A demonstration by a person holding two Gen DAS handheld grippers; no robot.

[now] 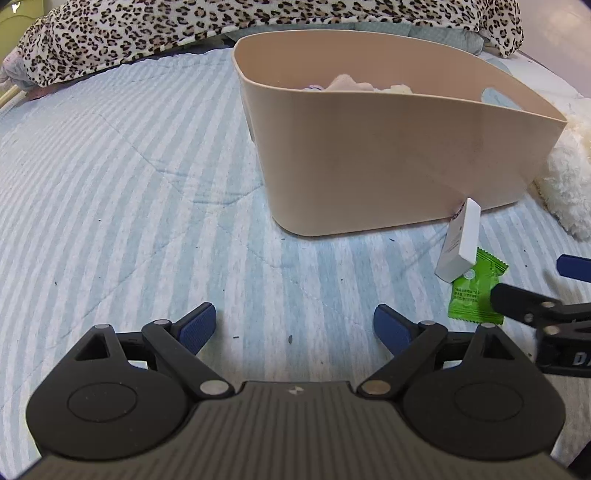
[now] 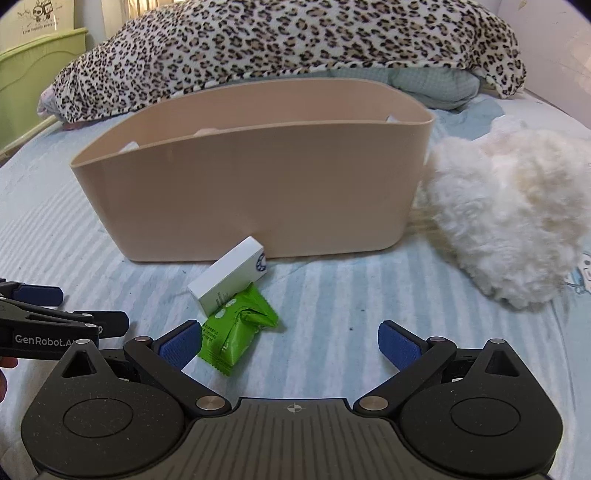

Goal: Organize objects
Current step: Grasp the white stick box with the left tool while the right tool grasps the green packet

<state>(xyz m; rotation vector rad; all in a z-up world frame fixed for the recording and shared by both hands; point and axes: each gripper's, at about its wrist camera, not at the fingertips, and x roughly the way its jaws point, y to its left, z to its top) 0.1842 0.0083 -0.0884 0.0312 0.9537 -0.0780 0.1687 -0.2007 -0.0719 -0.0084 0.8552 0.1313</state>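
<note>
right gripper (image 2: pixel 290 343) agape — plush (image 2: pixel 513 218) unobscured

White box (image 2: pixel 228 277) atop green packet (image 2: pixel 236 331)

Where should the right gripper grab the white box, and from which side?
Probably across the white box's two long sides, near its free far end, coming from above. It lies flat on the bed, its near end resting on the green packet. The right gripper is open and empty.

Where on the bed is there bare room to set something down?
Free: striped sheet left of the beige bin, up to the leopard blanket. Crowded: bin's front right, with white box, green packet and fluffy toy.
</note>
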